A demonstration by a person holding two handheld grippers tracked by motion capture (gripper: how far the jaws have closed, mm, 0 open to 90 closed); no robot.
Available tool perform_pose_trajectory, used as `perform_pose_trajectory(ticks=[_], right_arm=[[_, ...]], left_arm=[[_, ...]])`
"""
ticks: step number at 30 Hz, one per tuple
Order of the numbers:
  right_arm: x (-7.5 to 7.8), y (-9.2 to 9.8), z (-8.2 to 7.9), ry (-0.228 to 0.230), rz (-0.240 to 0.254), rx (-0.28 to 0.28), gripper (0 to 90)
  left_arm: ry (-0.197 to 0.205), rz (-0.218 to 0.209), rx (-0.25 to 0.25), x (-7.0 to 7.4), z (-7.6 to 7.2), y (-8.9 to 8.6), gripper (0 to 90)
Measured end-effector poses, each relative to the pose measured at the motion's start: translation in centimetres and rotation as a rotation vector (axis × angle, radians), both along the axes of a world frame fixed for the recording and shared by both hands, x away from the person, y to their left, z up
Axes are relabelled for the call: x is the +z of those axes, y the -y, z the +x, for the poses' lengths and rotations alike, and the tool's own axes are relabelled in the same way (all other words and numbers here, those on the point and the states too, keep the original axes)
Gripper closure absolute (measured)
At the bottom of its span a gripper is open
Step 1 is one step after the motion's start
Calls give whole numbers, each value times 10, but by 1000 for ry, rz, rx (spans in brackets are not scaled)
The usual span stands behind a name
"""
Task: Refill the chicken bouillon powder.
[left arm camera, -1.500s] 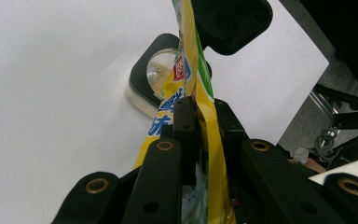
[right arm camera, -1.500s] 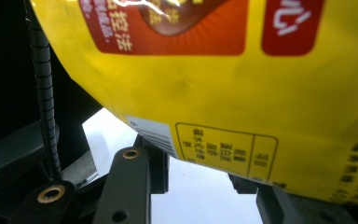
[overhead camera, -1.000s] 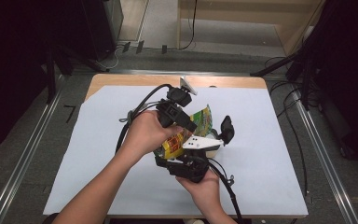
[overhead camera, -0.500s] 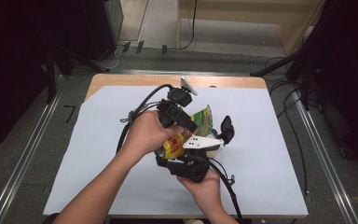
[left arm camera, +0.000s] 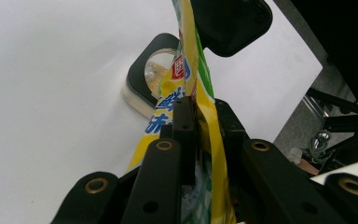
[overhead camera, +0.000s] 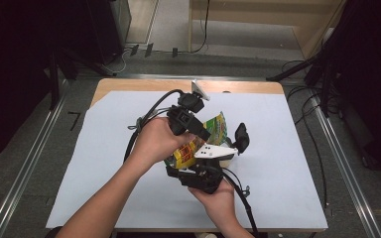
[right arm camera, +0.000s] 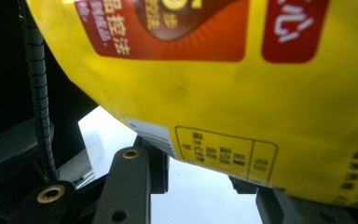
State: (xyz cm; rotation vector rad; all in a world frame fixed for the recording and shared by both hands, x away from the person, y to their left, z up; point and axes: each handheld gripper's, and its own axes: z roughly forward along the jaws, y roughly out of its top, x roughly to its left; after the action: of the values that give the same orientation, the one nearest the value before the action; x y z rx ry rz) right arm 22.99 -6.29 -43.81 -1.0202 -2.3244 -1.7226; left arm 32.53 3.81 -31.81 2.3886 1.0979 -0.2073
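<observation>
A yellow snack bag with red and green print is held above the white table sheet between both grippers. My left gripper comes at it from above and, in the left gripper view, its jaws are pinched on the bag's thin top edge. My right gripper holds from below. In the right gripper view the bag's bulging lower part fills the space between the two black jaws, which press on its sides. A hand grips each tool.
A small square container with a black rim and a clear window lies on the sheet beyond the bag, seen as a dark object to the right of it. Bare wood edges the table's far side.
</observation>
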Motion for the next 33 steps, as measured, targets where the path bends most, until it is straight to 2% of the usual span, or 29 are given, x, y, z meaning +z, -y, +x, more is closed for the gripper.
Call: perform_pose_trajectory(ticks=[33], right_arm=[[-1,0,-1,-3,0,-1,676]], left_arm=[[-5,-4,-6,0,-1,2,818]])
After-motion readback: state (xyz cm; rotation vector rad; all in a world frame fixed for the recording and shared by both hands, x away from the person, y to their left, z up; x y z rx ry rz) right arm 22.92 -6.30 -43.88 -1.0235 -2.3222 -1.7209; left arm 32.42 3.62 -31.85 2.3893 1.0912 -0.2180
